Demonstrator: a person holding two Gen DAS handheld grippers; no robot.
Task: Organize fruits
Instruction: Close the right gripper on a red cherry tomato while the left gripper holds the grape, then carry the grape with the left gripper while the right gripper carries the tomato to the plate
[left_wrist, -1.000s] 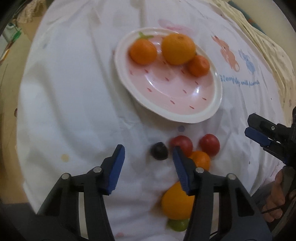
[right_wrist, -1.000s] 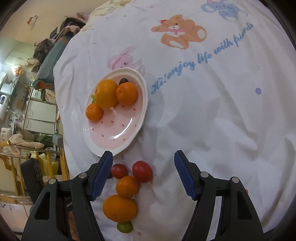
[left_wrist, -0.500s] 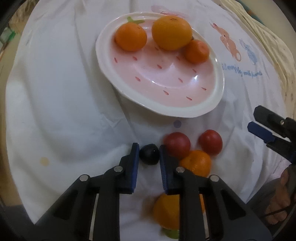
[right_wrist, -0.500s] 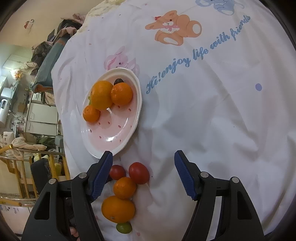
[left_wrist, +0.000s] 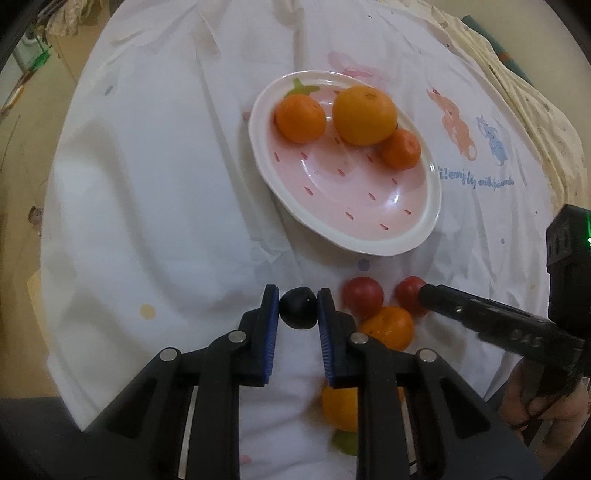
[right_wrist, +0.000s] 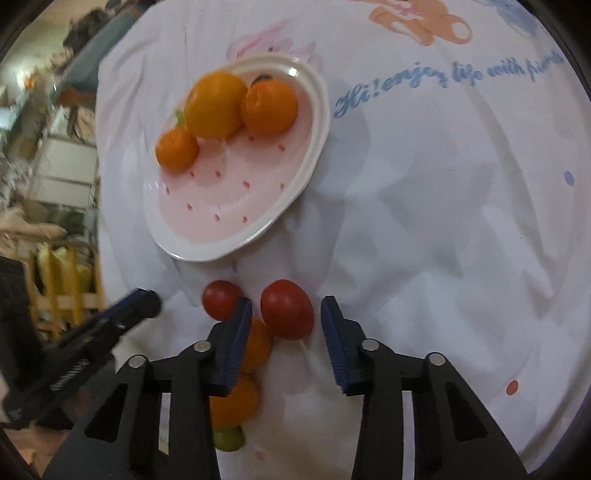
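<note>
The dark plum is pinched between the left tongs over the white tablecloth, below the pink plate of oranges. The right tongs, just closing, straddle a red tomato without gripping it.

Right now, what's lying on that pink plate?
Three orange citrus fruits sit on the pink plate: one large, two smaller. Something dark peeks out behind them, mostly hidden.
</note>
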